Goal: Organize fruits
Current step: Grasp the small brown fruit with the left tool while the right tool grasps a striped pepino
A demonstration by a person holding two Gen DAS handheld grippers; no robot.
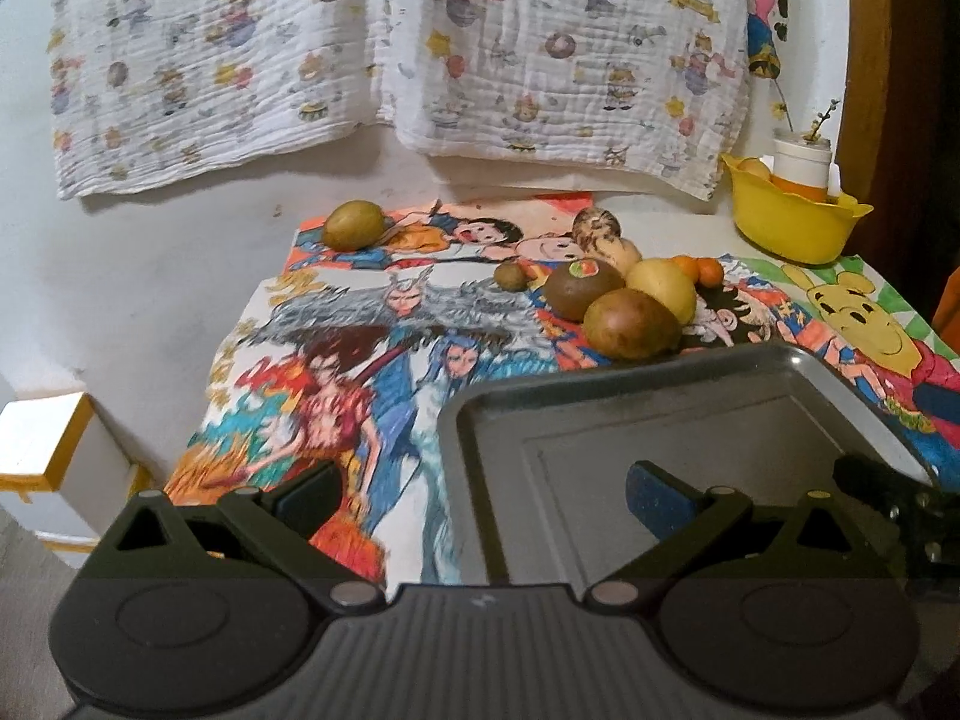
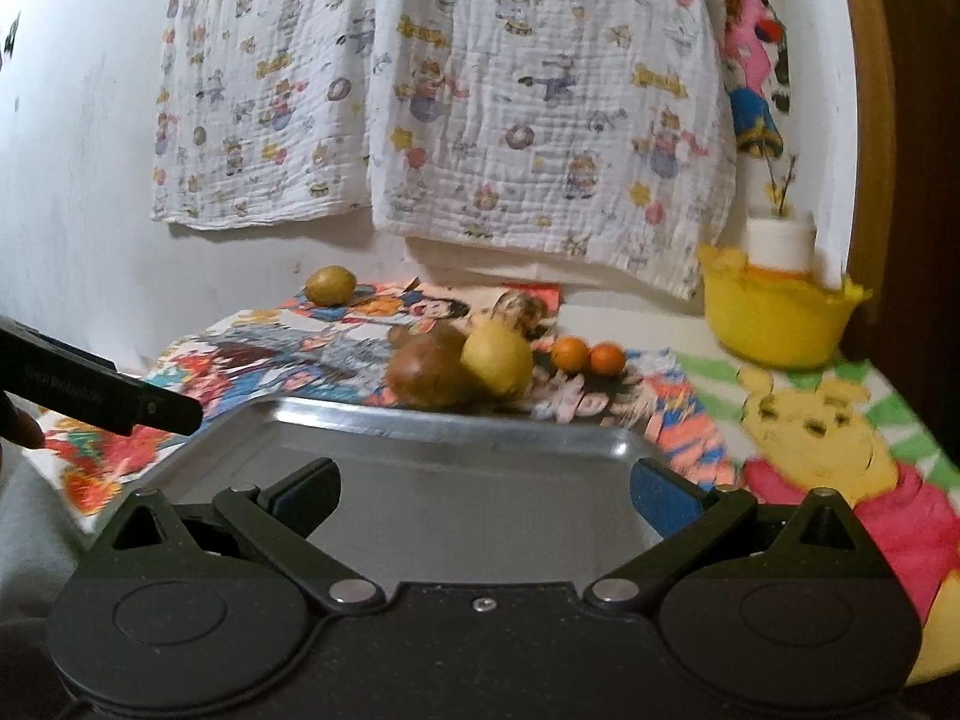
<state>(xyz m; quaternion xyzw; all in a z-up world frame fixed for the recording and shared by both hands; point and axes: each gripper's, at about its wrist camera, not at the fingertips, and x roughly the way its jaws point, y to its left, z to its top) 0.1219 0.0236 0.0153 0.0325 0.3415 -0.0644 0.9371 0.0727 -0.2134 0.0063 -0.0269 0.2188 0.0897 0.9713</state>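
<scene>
L gripper: yours is spread wide, nothing btwn the fingers; it hangs over the near-left corner of the tray.
R gripper: also released, jaws wide, nothing held; it sits over the tray's near edge. Your L tool shows as a dark bar at left in the R view.
Tray: metal, no fruit in it, on the cartoon-print cloth.
Fruit pile: just past the tray's far rim. Brown pear-like fruit nearest, touching a yellow fruit and a brown stickered fruit; a speckled pale one behind.
Small bits: tiny brown fruit left of the pile; two small oranges right of it, side by side.
Stray: one greenish-brown fruit alone at the cloth's far-left, well apart from the rest.
Bowl: yellow, far right by the wall, holds a white-orange container; you can't tell what else.
Backdrop: printed muslin cloth hanging on the wall.
</scene>
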